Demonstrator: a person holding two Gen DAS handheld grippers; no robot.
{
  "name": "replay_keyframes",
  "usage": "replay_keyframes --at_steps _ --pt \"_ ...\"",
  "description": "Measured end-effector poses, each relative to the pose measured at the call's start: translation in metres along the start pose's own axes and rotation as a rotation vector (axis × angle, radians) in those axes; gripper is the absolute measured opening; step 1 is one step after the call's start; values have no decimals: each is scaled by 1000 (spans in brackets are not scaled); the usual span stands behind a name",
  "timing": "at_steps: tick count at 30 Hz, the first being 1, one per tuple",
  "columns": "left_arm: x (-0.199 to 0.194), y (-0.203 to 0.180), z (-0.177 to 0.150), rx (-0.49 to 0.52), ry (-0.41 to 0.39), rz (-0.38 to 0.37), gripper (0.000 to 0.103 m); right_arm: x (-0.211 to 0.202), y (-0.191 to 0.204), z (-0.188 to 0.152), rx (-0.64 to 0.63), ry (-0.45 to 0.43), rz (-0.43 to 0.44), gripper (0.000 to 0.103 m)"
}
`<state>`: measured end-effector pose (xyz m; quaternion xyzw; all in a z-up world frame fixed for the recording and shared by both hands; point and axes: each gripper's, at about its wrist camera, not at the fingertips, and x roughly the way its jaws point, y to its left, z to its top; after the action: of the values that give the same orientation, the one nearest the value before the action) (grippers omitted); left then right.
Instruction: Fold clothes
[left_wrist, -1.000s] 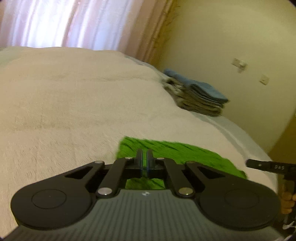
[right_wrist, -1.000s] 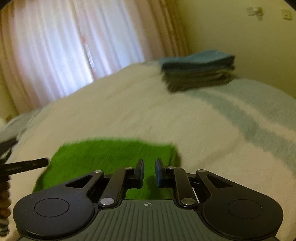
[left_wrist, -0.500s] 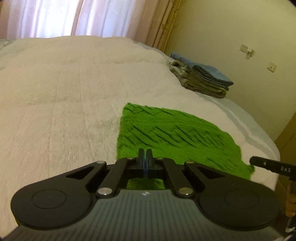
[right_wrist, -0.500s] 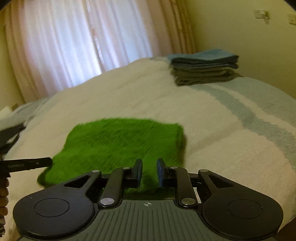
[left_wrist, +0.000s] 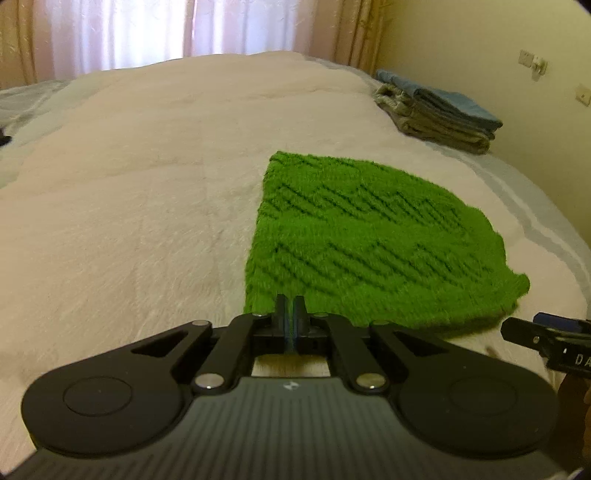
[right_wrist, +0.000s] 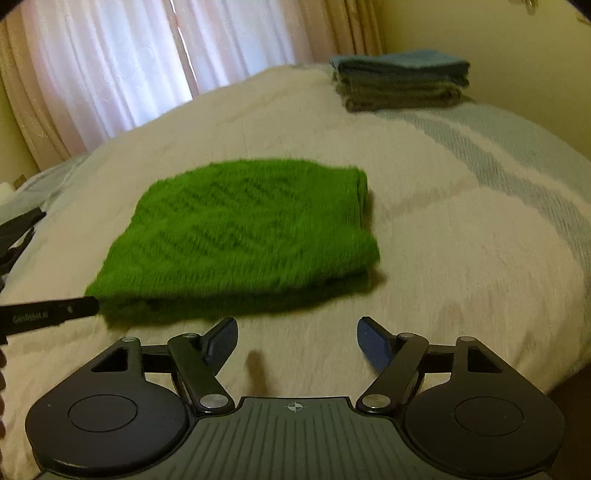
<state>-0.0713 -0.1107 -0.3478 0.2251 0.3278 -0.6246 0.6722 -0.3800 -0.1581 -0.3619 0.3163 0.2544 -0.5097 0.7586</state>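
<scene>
We see a green knitted cloth (left_wrist: 362, 243) lying folded on the cream blanket (left_wrist: 129, 206) of the bed, its layers stacked at the near edge in the right wrist view (right_wrist: 236, 236). Our left tongs (left_wrist: 290, 306) are pressed together at the cloth's near left corner; we cannot tell whether any fabric sits between the fingers. Our right tongs (right_wrist: 297, 341) are spread wide and hold nothing, hovering over bare blanket (right_wrist: 461, 251) just short of the cloth's near edge. The left tongs' finger tip (right_wrist: 55, 314) shows at the left border of the right wrist view, touching the cloth's near left corner. A stack of folded towels (left_wrist: 439, 110), blue on top of grey-green, sits well apart at the far right side of the bed (right_wrist: 400, 79). Pale curtains (right_wrist: 155, 62) hang behind.
</scene>
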Motion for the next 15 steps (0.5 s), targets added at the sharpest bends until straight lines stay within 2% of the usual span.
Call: replay_keyframes --at_steps 2,9,15 --pt "-12 -5 -10 -3 27 11 12 -7 4 -6 1 7 -5 91" --pt "-47 -18 -40 -9 68 68 27 -35 16 -18 -15 -6 -20 91" --pt "-79 -25 -50 10 41 112 29 -61 26 -31 -20 -11 -18 91"
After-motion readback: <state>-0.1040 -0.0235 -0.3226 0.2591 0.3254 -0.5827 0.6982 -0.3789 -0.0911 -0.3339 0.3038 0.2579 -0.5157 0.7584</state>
